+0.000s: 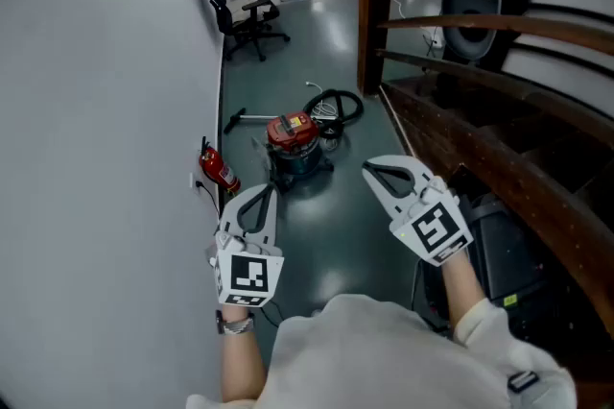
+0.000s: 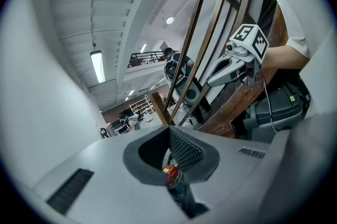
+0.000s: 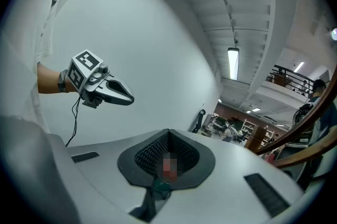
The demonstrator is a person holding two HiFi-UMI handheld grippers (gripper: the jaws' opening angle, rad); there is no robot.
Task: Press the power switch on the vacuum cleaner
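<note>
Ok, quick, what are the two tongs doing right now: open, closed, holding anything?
Left tongs: closed, holding nothing.
Right tongs: closed, holding nothing.

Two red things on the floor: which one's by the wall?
The fire extinguisher, the slim one at the foot of the grey wall. The red-lidded vacuum cleaner stands further out on the floor.
</note>
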